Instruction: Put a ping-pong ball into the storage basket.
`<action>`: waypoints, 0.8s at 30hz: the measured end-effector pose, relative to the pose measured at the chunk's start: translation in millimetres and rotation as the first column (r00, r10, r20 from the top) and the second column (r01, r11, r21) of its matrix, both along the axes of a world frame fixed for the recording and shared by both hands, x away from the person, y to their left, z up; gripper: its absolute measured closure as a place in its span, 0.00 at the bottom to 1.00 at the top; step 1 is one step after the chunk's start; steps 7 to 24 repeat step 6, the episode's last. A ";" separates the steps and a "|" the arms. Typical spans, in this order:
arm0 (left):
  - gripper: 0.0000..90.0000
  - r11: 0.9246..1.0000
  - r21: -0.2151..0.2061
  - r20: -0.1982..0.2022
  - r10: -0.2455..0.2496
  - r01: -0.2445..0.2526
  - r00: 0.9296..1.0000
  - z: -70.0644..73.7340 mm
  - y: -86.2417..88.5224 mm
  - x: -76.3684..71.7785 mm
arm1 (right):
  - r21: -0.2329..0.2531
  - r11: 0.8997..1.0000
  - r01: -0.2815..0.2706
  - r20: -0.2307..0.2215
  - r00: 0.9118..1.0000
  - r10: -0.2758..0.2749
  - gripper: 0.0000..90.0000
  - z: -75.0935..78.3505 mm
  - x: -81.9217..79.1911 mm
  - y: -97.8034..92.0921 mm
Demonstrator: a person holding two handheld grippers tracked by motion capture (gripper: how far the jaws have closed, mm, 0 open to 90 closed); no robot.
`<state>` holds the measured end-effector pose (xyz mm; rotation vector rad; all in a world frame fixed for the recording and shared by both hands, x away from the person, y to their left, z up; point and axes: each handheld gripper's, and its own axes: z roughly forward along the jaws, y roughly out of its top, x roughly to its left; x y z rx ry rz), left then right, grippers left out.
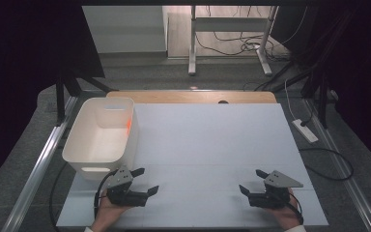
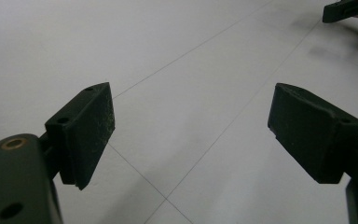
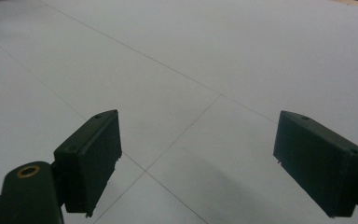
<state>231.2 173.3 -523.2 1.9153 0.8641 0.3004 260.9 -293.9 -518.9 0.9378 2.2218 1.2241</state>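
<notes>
The white plastic bin (image 1: 101,140) stands upright at the counter's left edge, about halfway back, and it is the thing nearest the left gripper (image 1: 145,181). It is a rectangular tub with rounded corners, a rolled rim, and a slot handle cut into the near end wall and another in the far end wall. Inside it looks empty, with a small orange-red glow on the inner right wall whose source cannot be told. It would likely handle as light and fairly stiff, with thin walls that flex a little when pinched and a smooth surface that may slip. The best hold is probably on the rim or through the near handle slot, where a jaw can hook under the lip; a pinch on one long wall could tilt it, so a hold at each end would be steadier.

The left gripper rests low near the counter's front-left corner, just in front of the bin and apart from it, its jaws spread wide with nothing between them. The right gripper (image 1: 249,182) sits near the front-right corner, well apart from the bin, jaws likewise wide and empty. Both gripper views look over the bare white counter (image 1: 212,145), crossed by thin seam lines. A wooden strip (image 1: 188,96) shows along the back edge.
</notes>
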 end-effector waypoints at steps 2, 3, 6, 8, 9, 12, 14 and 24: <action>0.17 1.000 0.007 -0.002 -0.001 0.001 1.000 -1.1 -0.8 0.1 | -0.002 1.000 -0.004 0.000 1.000 0.004 0.17 -0.1 -0.2 0.0; 0.17 1.000 0.007 -0.002 -0.001 0.001 1.000 -1.1 -0.8 0.1 | -0.001 1.000 -0.005 0.000 1.000 0.005 0.17 0.0 -0.4 0.0; 0.17 1.000 0.010 -0.004 -0.001 0.001 1.000 -1.7 -0.8 -0.2 | 0.004 1.000 -0.009 0.000 1.000 0.009 0.17 0.2 -0.7 -0.4; 0.17 1.000 0.010 -0.004 -0.001 0.001 1.000 -1.7 -0.8 -0.2 | 0.004 1.000 -0.009 0.000 1.000 0.009 0.17 0.2 -0.7 -0.4; 0.17 1.000 0.010 -0.004 -0.001 0.001 1.000 -1.7 -0.8 -0.2 | 0.004 1.000 -0.009 0.000 1.000 0.009 0.17 0.2 -0.7 -0.4; 0.17 1.000 0.010 -0.004 -0.001 0.001 1.000 -1.7 -0.8 -0.2 | 0.004 1.000 -0.009 0.000 1.000 0.009 0.17 0.2 -0.7 -0.4; 0.17 1.000 0.010 -0.004 -0.001 0.001 1.000 -1.7 -0.8 -0.2 | 0.004 1.000 -0.009 0.000 1.000 0.009 0.17 0.2 -0.7 -0.4; 0.17 1.000 0.010 -0.004 -0.001 0.001 1.000 -1.7 -0.8 -0.2 | 0.004 1.000 -0.009 0.000 1.000 0.009 0.17 0.2 -0.7 -0.4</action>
